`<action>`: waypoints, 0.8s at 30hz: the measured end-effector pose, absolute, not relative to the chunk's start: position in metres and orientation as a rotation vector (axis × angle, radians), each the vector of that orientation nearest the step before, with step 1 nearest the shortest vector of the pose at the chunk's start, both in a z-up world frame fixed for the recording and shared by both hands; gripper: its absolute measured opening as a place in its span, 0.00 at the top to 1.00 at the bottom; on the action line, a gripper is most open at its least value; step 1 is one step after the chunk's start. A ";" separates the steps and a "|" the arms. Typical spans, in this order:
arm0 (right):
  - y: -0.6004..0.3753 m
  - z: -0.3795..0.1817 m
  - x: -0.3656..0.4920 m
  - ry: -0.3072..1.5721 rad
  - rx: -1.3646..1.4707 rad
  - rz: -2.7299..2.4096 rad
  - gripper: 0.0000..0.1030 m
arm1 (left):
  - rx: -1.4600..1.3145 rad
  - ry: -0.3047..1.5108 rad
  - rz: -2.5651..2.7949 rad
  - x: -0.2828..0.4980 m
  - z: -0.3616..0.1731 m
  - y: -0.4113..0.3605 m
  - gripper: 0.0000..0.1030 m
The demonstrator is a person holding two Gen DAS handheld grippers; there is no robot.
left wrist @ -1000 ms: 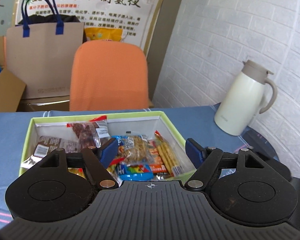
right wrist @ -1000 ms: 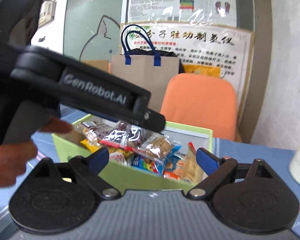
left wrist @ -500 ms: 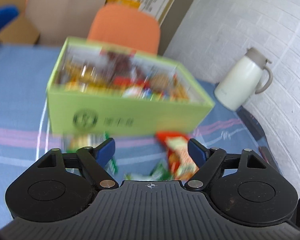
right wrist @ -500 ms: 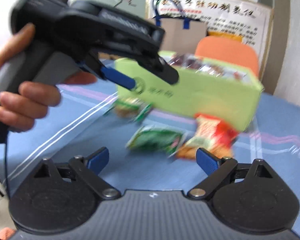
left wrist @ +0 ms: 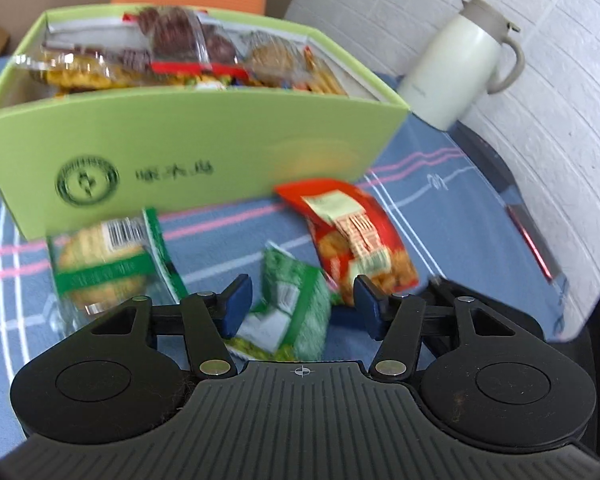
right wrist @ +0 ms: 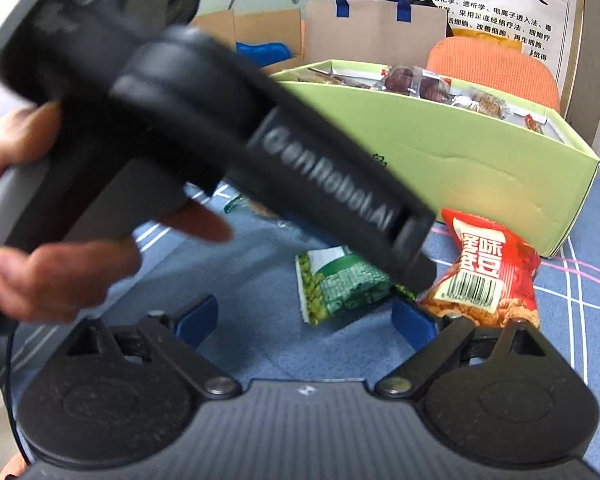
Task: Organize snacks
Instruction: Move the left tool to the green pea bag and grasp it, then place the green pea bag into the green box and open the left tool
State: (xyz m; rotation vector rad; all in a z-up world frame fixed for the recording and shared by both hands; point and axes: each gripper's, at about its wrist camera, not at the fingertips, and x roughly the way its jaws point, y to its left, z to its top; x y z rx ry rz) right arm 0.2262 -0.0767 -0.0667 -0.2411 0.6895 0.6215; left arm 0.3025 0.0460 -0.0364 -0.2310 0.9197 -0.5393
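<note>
Jaws of the left gripper point(left wrist: 300, 306) are closing around the small green snack packet point(left wrist: 290, 312), which lies between the blue pads; the pads do not yet press on it. Jaws of the right gripper point(right wrist: 306, 322) stand spread wide with nothing between them, low over the blue striped cloth of the worktop point(right wrist: 580, 320).

Behind the loose packets stands the light green box point(left wrist: 204, 152), open at the top, a round dark-green emblem and some characters printed on its near wall. It is heaped with snacks: clear bags of dark brown pieces point(left wrist: 172, 36) at the back, a yellow crinkled snack bag point(left wrist: 76, 76) at the left, a round pale biscuit in clear wrap point(left wrist: 274, 56) and thin stick snacks point(left wrist: 326, 76) toward the right. How the box is divided inside cannot be told.

Three packets lie on the cloth in front of the box. A clear-wrapped round cracker with a green band and barcode point(left wrist: 104, 264) sits near the box's left front. The red bag of fried beans point(left wrist: 356, 236) lies by the right front, touching or just overlapping the green packet's edge. From the right wrist view, the green packet point(right wrist: 340, 284) shows peas on its side, and the left gripper's black body crosses above it, held by a hand point(right wrist: 60, 264).

A cream thermos jug point(left wrist: 456, 64) stands to the right of the box near the white brick wall.
</note>
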 end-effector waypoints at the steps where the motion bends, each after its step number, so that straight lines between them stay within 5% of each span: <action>1: -0.076 -0.068 0.223 0.685 -0.250 0.614 0.09 | -0.237 0.918 -0.542 0.297 -0.037 0.047 0.63; 16: -0.086 -0.066 0.202 0.664 -0.240 0.571 0.11 | -0.324 0.886 -0.439 0.253 -0.036 0.056 0.56; 18: -0.086 -0.067 0.205 0.664 -0.236 0.590 0.18 | -0.318 0.908 -0.437 0.257 -0.042 0.051 0.60; 19: -0.086 -0.066 0.203 0.653 -0.241 0.589 0.29 | -0.306 0.894 -0.436 0.255 -0.042 0.050 0.65; 20: -0.087 -0.065 0.202 0.647 -0.248 0.585 0.34 | -0.306 0.891 -0.449 0.253 -0.043 0.049 0.79; 22: -0.091 -0.062 0.199 0.634 -0.259 0.580 0.44 | -0.334 0.896 -0.459 0.252 -0.043 0.051 0.87; 24: -0.096 -0.055 0.196 0.605 -0.234 0.592 0.43 | -0.363 0.894 -0.467 0.249 -0.038 0.051 0.93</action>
